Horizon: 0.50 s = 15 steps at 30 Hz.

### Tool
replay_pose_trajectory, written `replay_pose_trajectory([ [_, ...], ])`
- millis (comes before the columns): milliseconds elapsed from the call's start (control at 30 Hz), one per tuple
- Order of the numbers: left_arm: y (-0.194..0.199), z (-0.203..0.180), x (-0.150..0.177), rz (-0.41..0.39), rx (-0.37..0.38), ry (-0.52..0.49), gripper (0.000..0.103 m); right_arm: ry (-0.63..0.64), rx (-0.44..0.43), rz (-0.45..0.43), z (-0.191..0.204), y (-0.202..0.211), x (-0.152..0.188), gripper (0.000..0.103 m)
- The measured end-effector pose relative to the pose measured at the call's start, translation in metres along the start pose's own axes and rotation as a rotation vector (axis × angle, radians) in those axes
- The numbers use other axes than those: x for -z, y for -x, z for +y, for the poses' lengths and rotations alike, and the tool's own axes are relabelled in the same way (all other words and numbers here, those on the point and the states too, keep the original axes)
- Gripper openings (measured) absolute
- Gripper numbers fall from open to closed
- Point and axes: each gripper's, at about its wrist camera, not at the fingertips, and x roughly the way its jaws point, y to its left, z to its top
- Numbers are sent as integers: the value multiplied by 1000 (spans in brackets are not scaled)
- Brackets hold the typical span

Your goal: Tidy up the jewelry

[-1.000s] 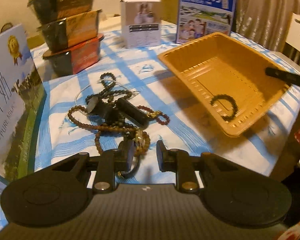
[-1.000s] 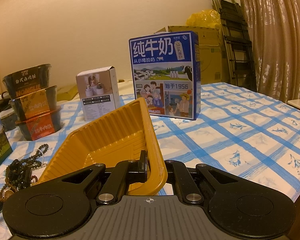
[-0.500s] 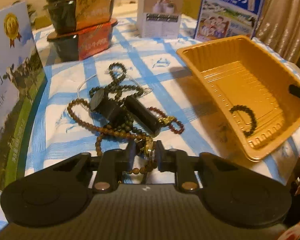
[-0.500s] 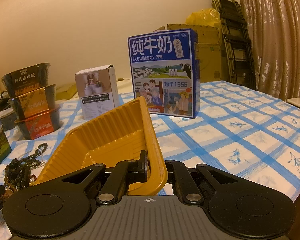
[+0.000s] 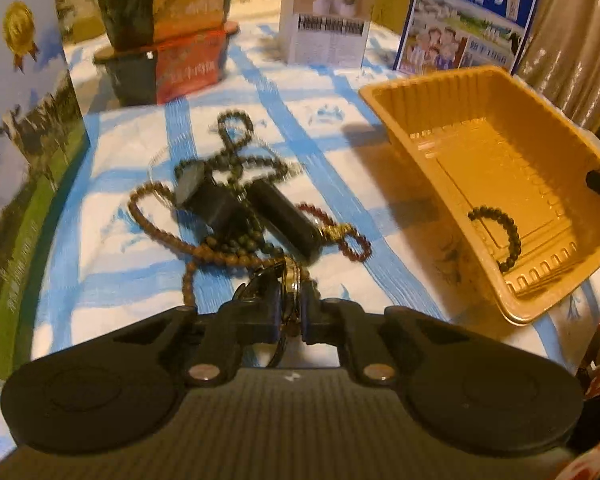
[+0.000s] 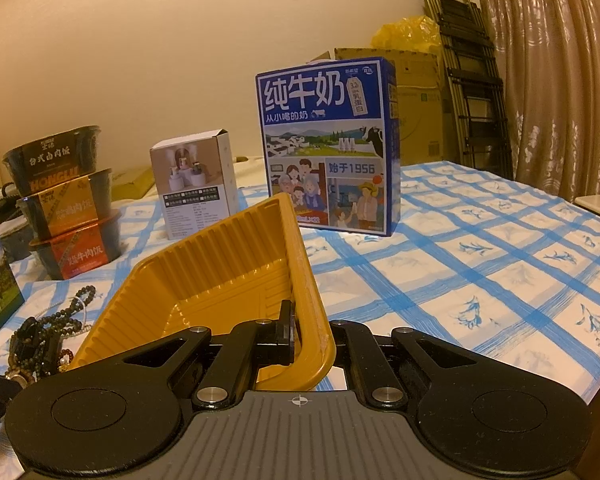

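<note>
A tangle of bead necklaces and bracelets [image 5: 236, 216] lies on the blue-checked tablecloth around two black cylinders [image 5: 284, 216]. My left gripper [image 5: 290, 312] is shut on a gold ring-like bangle [image 5: 290, 280] at the near edge of the pile. An orange plastic tray [image 5: 452, 128] stands to the right with a black bead bracelet [image 5: 500, 232] inside. My right gripper [image 6: 312, 344] is shut on the tray's near rim [image 6: 308, 300], tilting it. The pile also shows at the left of the right wrist view [image 6: 40, 340].
Stacked instant-food bowls [image 5: 168, 36], a small white box [image 5: 328, 20] and a blue milk carton [image 6: 328, 148] stand at the back. Another milk box [image 5: 16, 152] stands at the left. A curtain and a folded ladder [image 6: 468, 80] are behind the table.
My left gripper moved forward to the pile and closed on the gold bangle. The right gripper kept its hold on the tray rim.
</note>
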Motion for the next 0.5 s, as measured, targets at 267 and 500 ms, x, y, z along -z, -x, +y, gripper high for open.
replay_pose_trajectory([
  [267, 30, 31, -15, -143, 47, 116, 8, 3, -1, -4, 1, 0, -1, 6],
  [500, 42, 54, -25, -245, 162, 277, 8, 11, -5, -17, 3, 2, -1, 6],
])
